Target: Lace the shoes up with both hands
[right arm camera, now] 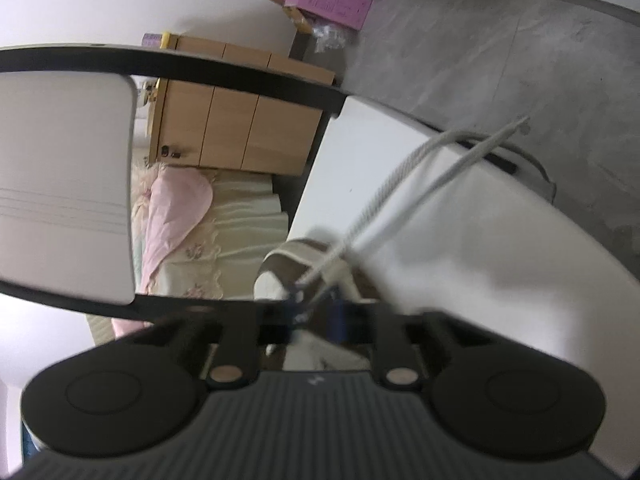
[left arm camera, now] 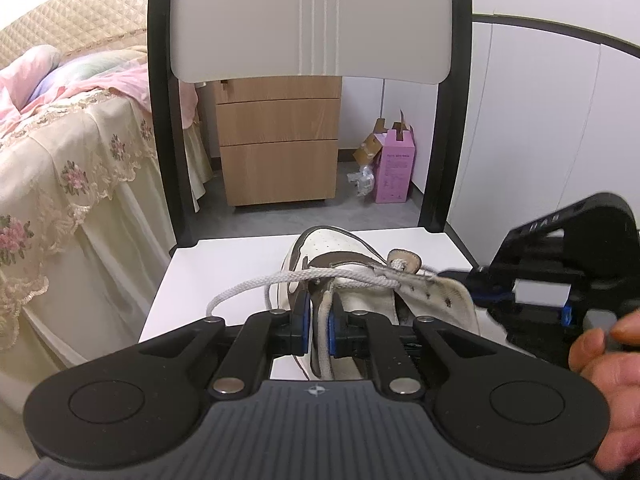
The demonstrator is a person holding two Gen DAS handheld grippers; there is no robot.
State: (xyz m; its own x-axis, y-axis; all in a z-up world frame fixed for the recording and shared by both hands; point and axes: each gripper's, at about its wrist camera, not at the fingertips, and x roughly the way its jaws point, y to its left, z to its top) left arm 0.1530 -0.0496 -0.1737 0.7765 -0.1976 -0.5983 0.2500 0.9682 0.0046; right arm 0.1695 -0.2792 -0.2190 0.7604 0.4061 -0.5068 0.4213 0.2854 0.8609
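A white and brown shoe (left arm camera: pixel 340 248) lies on a white chair seat (left arm camera: pixel 224 264). My left gripper (left arm camera: pixel 320 320) is shut on the brown-edged rim of the shoe's upper, which runs between its blue pads. A white lace (left arm camera: pixel 256 284) loops out to the left and crosses the shoe to the right. My right gripper (left arm camera: pixel 460 278) comes in from the right, its tips at the shoe's tongue. The right wrist view is rolled and blurred. In it the right gripper (right arm camera: pixel 316 312) is shut on the lace (right arm camera: pixel 420 184), two strands of which run off over the seat (right arm camera: pixel 360 160) beyond the shoe (right arm camera: pixel 276 268).
The black-framed chair back (left arm camera: pixel 312 20) rises right behind the shoe. On the floor beyond stand a wooden drawer unit (left arm camera: pixel 276 148) and a pink box (left arm camera: pixel 394 168). A bed (left arm camera: pixel 60 160) fills the left. A person's hand (left arm camera: pixel 608 360) holds the right gripper.
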